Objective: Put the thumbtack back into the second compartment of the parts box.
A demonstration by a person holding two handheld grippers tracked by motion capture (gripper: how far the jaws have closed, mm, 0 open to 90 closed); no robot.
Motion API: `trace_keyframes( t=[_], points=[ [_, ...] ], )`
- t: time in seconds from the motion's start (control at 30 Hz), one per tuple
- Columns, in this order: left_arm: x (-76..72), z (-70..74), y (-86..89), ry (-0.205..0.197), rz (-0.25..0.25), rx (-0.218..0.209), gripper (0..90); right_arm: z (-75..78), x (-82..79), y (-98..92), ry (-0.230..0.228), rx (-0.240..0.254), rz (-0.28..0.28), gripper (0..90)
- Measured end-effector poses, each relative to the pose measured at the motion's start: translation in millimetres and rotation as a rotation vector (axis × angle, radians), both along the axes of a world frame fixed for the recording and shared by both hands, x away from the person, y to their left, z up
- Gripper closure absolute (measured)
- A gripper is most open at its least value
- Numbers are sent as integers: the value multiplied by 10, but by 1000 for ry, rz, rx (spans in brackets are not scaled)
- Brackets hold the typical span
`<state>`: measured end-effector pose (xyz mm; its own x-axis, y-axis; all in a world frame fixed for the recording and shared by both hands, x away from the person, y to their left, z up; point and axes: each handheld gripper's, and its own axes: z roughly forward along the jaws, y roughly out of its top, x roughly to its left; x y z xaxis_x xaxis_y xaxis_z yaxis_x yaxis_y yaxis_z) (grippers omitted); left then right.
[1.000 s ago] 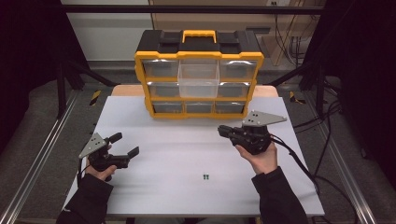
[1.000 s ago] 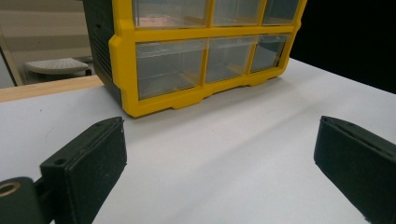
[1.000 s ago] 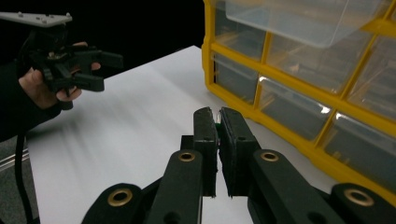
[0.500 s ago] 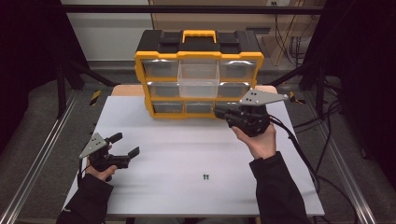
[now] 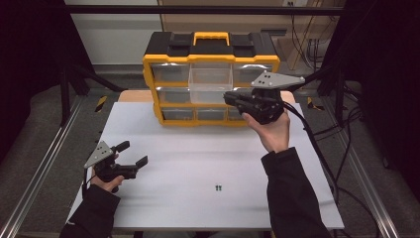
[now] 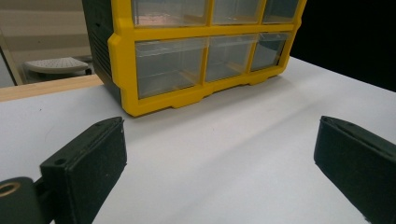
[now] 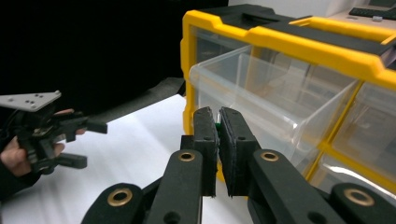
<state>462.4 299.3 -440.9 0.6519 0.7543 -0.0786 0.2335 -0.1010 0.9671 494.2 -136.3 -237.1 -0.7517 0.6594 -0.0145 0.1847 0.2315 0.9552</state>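
Observation:
A yellow and black drawer organizer (image 5: 210,58) stands at the back of the white table (image 5: 198,158). Its clear top middle drawer (image 5: 210,79) is pulled out. My right gripper (image 5: 228,97) is held up in front of the organizer, just right of that drawer, jaws pointing left. In the right gripper view the gripper (image 7: 218,113) is shut, with a tiny green piece (image 7: 217,124) pinched between the pads, close to the open drawer (image 7: 261,88). My left gripper (image 5: 133,153) rests low at the table's left, open and empty (image 6: 219,158).
Two tiny dark green pieces (image 5: 218,187) lie on the table near the front centre. The organizer's lower drawers (image 6: 170,65) are closed. Cables trail off the table's right side (image 5: 322,148). Metal rails run along both sides of the table (image 5: 44,168).
My right gripper has risen from the table and moved back toward the organizer's open top drawer. The left gripper has stayed still.

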Motion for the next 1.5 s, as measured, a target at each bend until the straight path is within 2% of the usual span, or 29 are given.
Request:
trace_keyframes(
  t=[0.17,0.6,0.93,1.17,1.3,1.37,1.5],
  points=[
    [2,-1,6,2,1,0,22,89,105,52,-2,-3,-16,855],
    [3,-2,4,2,0,3,22,177,457,172,17,-12,-77,854],
    [1,0,4,0,0,2,22,49,696,279,43,-36,-131,854],
    [1,0,6,0,1,1,22,-29,776,310,41,-72,-164,845],
    [0,1,3,-2,0,0,22,-39,776,309,18,-74,-190,736],
    [1,1,6,-1,1,1,22,-21,756,285,5,-47,-190,666],
    [0,2,5,-1,1,1,22,42,680,223,-23,2,-202,467]
  ],
)
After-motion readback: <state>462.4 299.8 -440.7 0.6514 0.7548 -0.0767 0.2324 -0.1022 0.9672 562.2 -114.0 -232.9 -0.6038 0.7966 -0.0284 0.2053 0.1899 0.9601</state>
